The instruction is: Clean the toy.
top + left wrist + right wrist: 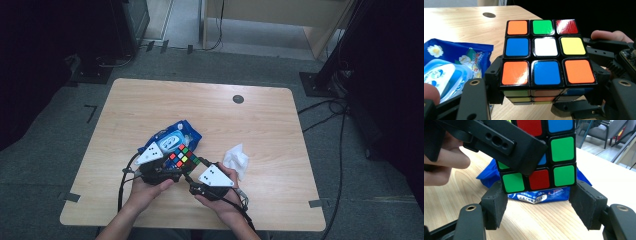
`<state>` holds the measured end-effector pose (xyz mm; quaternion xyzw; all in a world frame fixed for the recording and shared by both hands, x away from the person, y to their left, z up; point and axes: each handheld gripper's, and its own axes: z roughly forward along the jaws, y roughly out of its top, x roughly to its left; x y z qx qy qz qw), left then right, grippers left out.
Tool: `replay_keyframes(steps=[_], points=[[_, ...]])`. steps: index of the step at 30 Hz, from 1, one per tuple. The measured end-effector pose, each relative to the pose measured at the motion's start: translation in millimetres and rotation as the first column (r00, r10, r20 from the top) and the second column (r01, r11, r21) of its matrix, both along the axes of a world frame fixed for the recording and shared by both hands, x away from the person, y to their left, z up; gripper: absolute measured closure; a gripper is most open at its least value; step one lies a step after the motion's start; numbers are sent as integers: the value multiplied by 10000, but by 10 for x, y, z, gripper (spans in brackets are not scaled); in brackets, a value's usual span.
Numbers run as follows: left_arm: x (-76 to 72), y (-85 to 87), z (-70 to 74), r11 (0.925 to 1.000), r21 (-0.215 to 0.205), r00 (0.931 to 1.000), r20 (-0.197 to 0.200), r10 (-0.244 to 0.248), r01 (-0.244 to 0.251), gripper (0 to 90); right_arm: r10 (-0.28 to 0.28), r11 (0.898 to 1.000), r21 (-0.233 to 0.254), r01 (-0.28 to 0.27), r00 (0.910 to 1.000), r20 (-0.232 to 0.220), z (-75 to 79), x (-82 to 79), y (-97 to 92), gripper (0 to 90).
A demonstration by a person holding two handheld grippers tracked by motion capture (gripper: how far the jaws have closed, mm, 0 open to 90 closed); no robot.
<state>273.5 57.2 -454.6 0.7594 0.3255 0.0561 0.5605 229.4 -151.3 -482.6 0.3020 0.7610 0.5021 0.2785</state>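
Note:
A scrambled Rubik's cube (183,155) hangs just above the wooden table (200,105), near its front middle. My left gripper (178,162) comes in from the left and is shut on it. In the left gripper view both pads (495,82) press the lower layer of the cube (546,47). My right gripper (196,165) reaches in from the right. In the right gripper view its jaws (539,195) stand wide, the pads (496,206) beside the lower corners of the cube (562,150) without clearly pressing. The left gripper's jaw crosses the cube's upper left there.
A blue wet-wipe pack (172,136) lies right behind and under the cube. A crumpled white tissue (236,161) sits to the right of the grippers. A dark round cable hole (238,99) marks the far side of the table. Stands and cables ring the table on the floor.

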Motion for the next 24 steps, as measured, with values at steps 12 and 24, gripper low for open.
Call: replay_keyframes(steps=[12, 24], points=[[-11, 13, -21, 10000, -58, 9999, 130, -36, 37, 339, -645, 9976, -242, 653, 9974, 320, 50, 54, -141, 364], [-29, 31, -57, 9988, -211, 9974, 573, 442, -431, 341, -1511, 8964, 3853, 2189, 9684, -1985, 414, 123, -525, 331]])
